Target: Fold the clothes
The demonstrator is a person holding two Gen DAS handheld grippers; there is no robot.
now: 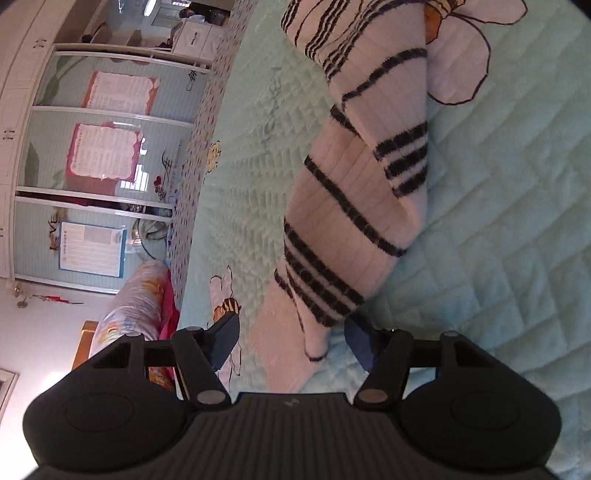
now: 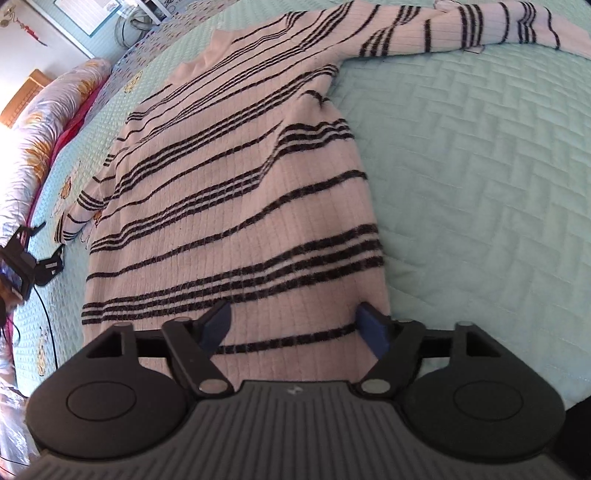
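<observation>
A pink sweater (image 2: 236,192) with black stripes lies flat, front up, on a mint quilted bedspread (image 2: 480,177). My right gripper (image 2: 295,326) hangs open over its hem near the right side seam, with both blue pads (image 2: 218,323) above the knit and nothing pinched. One sleeve (image 2: 498,29) stretches out to the far right. In the left wrist view, which is rolled sideways, the other sleeve (image 1: 351,206) lies folded over itself. Its cuff (image 1: 316,347) reaches between the fingers of my left gripper (image 1: 291,336), which is open; the pads do not press on the cuff.
A rolled floral quilt (image 2: 48,122) lies along the bed's far left edge. A black cable (image 2: 48,314) trails over the bedspread at the left. Past the bed stands a wardrobe (image 1: 103,155) with sliding doors and posters. The bedspread right of the sweater is bare.
</observation>
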